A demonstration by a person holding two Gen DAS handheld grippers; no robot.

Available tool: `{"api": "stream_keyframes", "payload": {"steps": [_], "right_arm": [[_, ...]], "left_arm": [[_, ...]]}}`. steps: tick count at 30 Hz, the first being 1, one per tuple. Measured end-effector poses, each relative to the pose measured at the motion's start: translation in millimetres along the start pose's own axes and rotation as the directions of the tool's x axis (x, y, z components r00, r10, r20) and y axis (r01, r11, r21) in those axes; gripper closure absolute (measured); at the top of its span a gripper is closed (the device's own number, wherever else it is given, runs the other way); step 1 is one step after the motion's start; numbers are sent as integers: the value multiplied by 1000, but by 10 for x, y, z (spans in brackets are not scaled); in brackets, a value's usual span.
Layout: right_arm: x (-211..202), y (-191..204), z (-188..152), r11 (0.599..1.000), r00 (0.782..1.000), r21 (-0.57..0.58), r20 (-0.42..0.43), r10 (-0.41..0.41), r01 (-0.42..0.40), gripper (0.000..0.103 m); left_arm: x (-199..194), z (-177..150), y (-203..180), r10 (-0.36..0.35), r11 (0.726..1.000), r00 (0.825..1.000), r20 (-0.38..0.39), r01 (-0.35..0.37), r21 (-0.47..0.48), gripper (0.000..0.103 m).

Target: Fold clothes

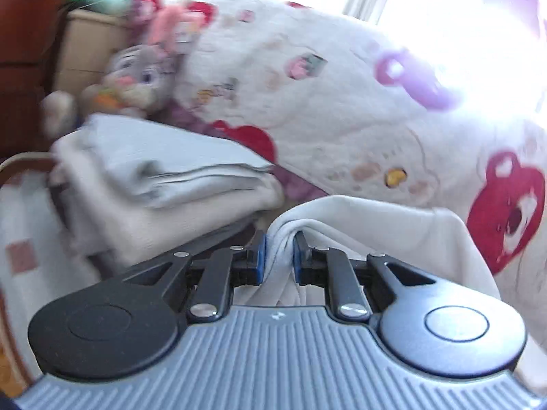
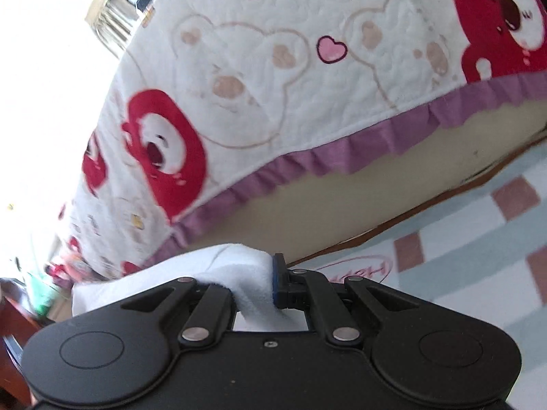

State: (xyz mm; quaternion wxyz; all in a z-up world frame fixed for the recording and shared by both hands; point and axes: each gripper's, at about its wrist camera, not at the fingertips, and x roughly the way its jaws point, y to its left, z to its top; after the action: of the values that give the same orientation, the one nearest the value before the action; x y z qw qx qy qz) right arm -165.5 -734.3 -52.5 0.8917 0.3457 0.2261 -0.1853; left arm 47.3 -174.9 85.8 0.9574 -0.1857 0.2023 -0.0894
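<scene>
While both grippers pinch its edge, a white garment [image 1: 359, 225] hangs between them — left gripper [image 1: 279, 253] and right gripper [image 2: 254, 283] clamped on bunched cloth, seemingly to spread it — folded stack [image 1: 164, 174] ahead-left, bed [image 2: 273, 68] beyond.

A home bedroom: bear-print quilt [image 2: 307, 78] on a bed, plush toy [image 1: 136, 75] beside folded laundry [image 1: 164, 177].

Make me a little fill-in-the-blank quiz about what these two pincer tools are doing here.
The left gripper is shut on a ____ garment.
The folded stack lies to the ____ of it.
The bedspread has a ____ ruffle.
The right gripper pinches ____ fabric.

Answers: white; left; purple; white
</scene>
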Motion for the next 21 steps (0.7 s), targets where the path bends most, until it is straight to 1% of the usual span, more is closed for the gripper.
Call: {"api": "stream_keyframes", "payload": {"steps": [2,4,5,6,7,8,9,10,11,12,13,15,16,18,19,20,21], "right_arm": [[-86,19,-33,1000,1000,25,0,15,-15,101],[-171,37,-66,998,1000,49,1,30,-30,101],[-214,47,-82,997,999,62,1,38,-38,101],[-257,56,-99,996,999,74,2,46,-46,101],[-198,44,-96,997,1000,72,-11,13,-12,101],[-33,11,-72,997,997,54,-36,-62,63,101],[132,-23,-49,990,989,34,-60,-136,138,100],[296,-56,-26,977,974,12,-83,-210,212,98],[461,-89,-3,959,953,-11,-104,-283,284,96],[600,-131,7,935,929,-29,-110,-355,354,84],[698,-168,-2,913,907,-46,-108,-407,405,73],[870,-216,-30,878,871,-91,-117,-478,470,70],[918,-204,-43,867,861,-115,-114,-496,485,70],[931,-98,-62,857,859,-174,-85,-504,485,70],[926,-29,-67,841,855,-218,-51,-516,495,71],[921,39,-72,823,850,-261,-15,-526,504,70],[916,107,-77,803,845,-302,20,-534,514,69]], "left_arm": [[-48,-24,28,28,996,999,-34,-25,91,88],[60,-71,-23,66,977,993,-100,-44,208,88],[186,-93,-28,62,975,988,-142,-29,218,88],[391,-146,-35,55,978,980,-193,-14,209,88],[599,-199,-43,48,980,969,-244,2,199,88],[852,-281,-82,49,977,954,-296,16,213,88],[1106,-365,-122,52,973,937,-346,30,227,87],[1368,-478,-149,72,967,917,-391,32,253,86],[1614,-616,-195,119,956,901,-418,9,292,86],[1860,-755,-242,167,943,881,-442,-12,331,84],[2019,-882,-289,208,926,873,-440,-32,375,81],[2217,-1063,-402,262,882,874,-409,-45,468,81],[2196,-1091,-461,267,858,892,-365,-47,512,79],[2144,-1143,-579,267,803,925,-271,-58,594,67],[2091,-1101,-599,244,795,941,-233,-56,604,63],[2015,-1036,-597,213,804,956,-201,-54,592,58],[1937,-971,-594,181,814,969,-169,-51,579,55]]}}
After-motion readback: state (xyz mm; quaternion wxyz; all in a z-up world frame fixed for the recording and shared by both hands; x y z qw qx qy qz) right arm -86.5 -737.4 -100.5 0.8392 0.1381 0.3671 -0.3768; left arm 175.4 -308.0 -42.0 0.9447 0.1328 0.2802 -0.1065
